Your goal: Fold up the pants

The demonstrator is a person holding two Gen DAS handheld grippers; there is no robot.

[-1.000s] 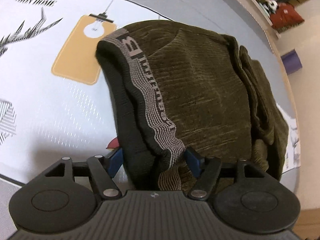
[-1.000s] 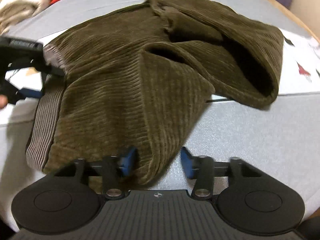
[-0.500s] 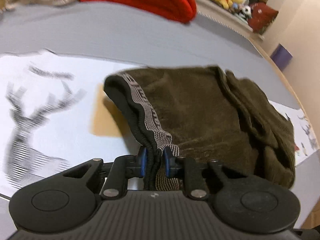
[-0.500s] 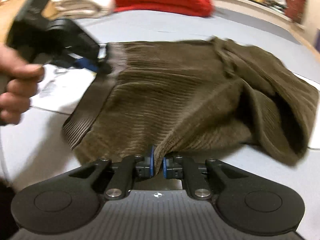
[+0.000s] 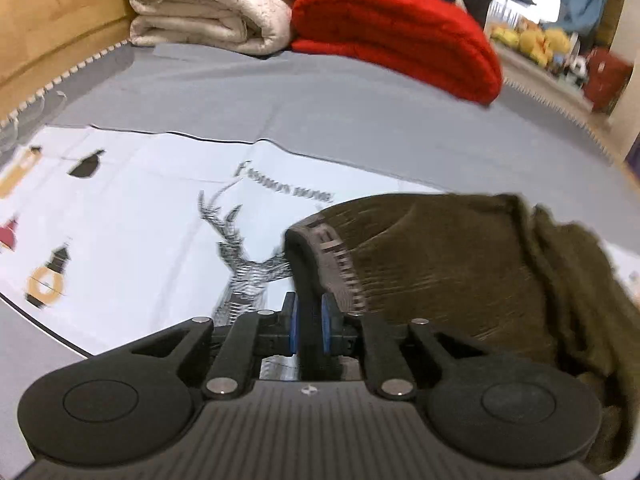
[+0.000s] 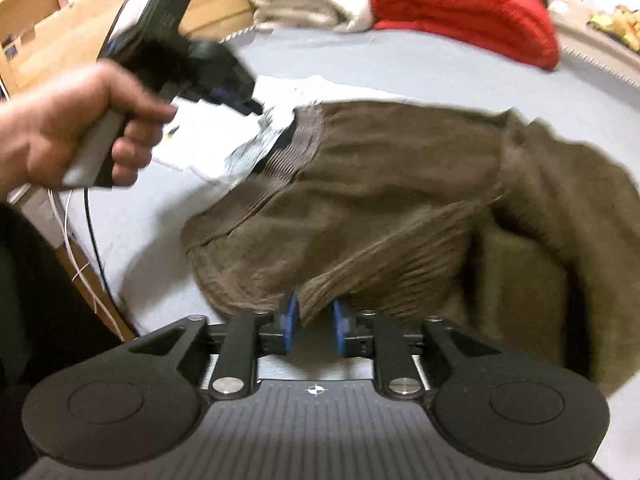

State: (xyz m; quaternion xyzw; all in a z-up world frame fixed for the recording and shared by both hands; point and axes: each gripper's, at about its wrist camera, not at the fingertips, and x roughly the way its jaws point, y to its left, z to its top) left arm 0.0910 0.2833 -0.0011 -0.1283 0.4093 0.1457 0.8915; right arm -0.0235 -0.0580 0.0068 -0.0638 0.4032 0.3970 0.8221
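The olive-brown corduroy pants point(image 5: 460, 264) with a grey lettered waistband point(image 5: 336, 256) lie bunched on the bed. My left gripper point(image 5: 309, 322) is shut on the waistband, which runs up from between its blue pads. In the right wrist view the pants point(image 6: 400, 184) spread across the middle, and my right gripper point(image 6: 314, 322) is shut on a ridge of the pants' fabric at the near edge. The left gripper point(image 6: 250, 108), held by a hand, shows there at the waistband's far end.
A grey sheet point(image 5: 280, 92) covers the bed, with a white printed cloth point(image 5: 120, 216) under the pants. A folded cream blanket point(image 5: 208, 4) and a red blanket point(image 5: 392, 32) lie at the back. Wooden furniture point(image 6: 60, 20) stands left; cables point(image 6: 88, 264) hang off the bed's edge.
Both grippers closed on the pants, the left on the waistband, the right on a fabric fold. Both then lifted and pulled the pants, and the views tilted up toward the blankets.
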